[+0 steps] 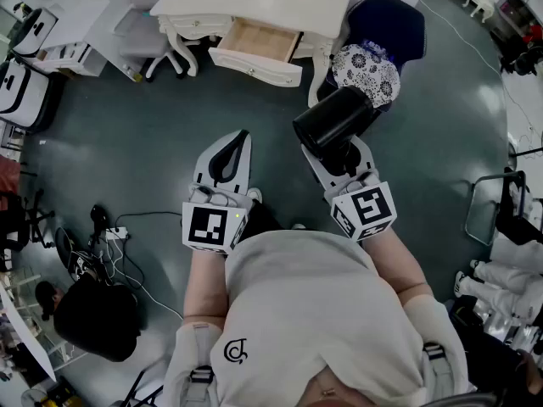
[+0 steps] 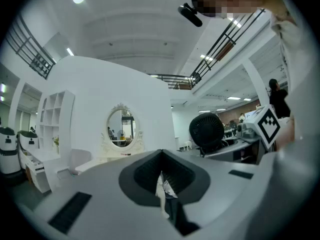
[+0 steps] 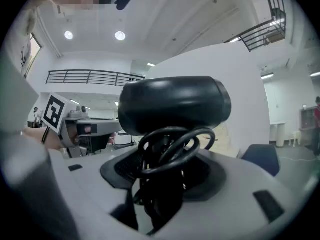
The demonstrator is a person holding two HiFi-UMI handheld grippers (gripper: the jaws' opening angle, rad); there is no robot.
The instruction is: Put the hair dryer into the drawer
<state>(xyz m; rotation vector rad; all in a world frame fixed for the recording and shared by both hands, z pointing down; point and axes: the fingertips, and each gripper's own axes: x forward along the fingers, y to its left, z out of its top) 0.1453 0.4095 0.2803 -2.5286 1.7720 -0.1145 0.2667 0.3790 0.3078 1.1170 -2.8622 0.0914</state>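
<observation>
One black barrel-shaped hair dryer (image 1: 333,119), cord looped, is held above the floor, right gripper (image 1: 337,154) jaws clamped on its handle. Left gripper (image 1: 238,142) jaws together, empty. Pale wooden drawer (image 1: 254,45) stands open under the tabletop's front edge. Advice: carry level, clear the drawer front, then lower.

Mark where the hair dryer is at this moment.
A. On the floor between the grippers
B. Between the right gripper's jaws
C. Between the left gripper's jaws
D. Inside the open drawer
B: the right gripper view shows the black hair dryer clamped in the right gripper. The left gripper is shut on nothing, and the open drawer ahead has no dryer in it.
</observation>
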